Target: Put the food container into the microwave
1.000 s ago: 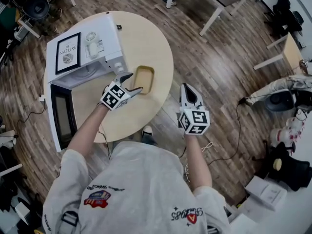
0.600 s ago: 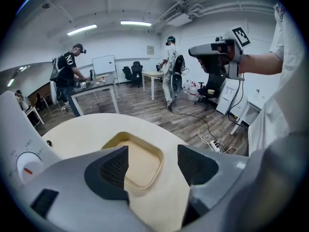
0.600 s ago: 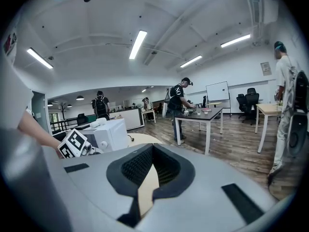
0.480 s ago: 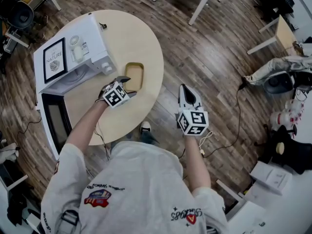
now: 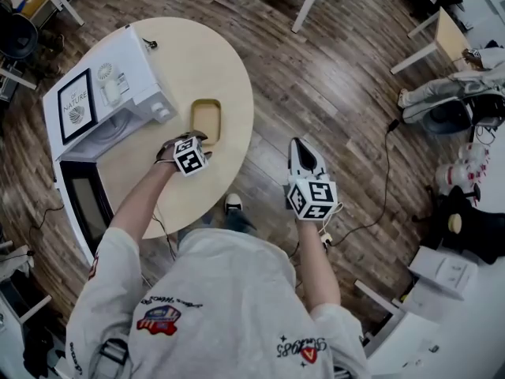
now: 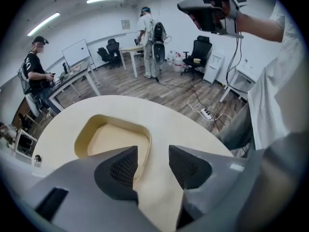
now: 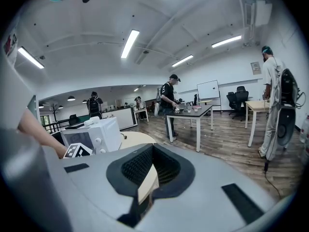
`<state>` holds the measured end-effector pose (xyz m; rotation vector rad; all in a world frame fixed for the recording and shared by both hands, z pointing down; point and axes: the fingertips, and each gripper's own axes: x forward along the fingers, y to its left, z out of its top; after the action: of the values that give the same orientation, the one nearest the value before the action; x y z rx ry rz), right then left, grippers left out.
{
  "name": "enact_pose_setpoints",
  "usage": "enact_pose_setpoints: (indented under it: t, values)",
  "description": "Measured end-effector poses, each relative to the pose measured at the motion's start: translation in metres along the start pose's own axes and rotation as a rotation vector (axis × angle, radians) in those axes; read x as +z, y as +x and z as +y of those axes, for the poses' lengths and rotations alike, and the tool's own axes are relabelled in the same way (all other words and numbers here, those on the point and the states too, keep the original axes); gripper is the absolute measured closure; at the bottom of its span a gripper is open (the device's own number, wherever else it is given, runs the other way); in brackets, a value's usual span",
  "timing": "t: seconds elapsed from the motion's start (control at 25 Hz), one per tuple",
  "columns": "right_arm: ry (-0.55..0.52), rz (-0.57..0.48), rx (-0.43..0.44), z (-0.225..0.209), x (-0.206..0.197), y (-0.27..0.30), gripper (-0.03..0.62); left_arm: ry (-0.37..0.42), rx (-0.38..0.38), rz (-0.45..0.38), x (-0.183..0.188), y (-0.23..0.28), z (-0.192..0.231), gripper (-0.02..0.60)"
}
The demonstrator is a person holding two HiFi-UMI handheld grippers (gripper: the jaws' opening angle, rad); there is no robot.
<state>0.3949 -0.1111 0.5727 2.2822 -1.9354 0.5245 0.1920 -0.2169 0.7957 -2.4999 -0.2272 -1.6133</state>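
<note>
Pale round wooden table (image 5: 229, 69) holds a shallow tan food container (image 5: 206, 121) just ahead of the left gripper (image 6: 153, 166), whose jaws, just closing, stand apart over its rim. Right gripper (image 7: 152, 167) has its jaws pressed together, empty.

Bright, even light from ceiling tubes (image 7: 129, 43) leaves soft shadows; pictures are sharp, the two wide-angle views bent and dark at their edges.
</note>
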Motion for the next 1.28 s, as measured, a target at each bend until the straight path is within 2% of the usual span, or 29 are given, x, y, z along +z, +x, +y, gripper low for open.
enact_pose_setpoints:
  t: [0.2,0.4,0.52,0.68,0.92,1.28]
  values:
    - [0.011,-0.001,-0.015,-0.007,-0.002,-0.007,0.592,0.162,0.023,0.130,-0.009,0.017,-0.003,0.416]
    - [0.021,-0.004,-0.007,-0.006,-0.005,-0.011,0.592,0.212,0.031,0.200,-0.023,0.025,-0.001,0.456]
    - [0.022,0.002,-0.010,-0.008,-0.008,-0.010,0.592,0.221,0.050,0.207,-0.028,0.027,0.003,0.482]
    - [0.028,0.002,-0.009,-0.008,-0.008,-0.010,0.592,0.221,0.090,0.192,-0.026,0.025,0.007,0.549]
    - [0.023,-0.004,0.001,-0.002,-0.002,-0.009,0.592,0.191,0.116,0.120,-0.009,0.018,0.006,0.565]
    - [0.019,-0.021,0.032,0.011,0.006,-0.003,0.592,0.034,0.150,-0.041,0.020,-0.014,0.012,0.566]
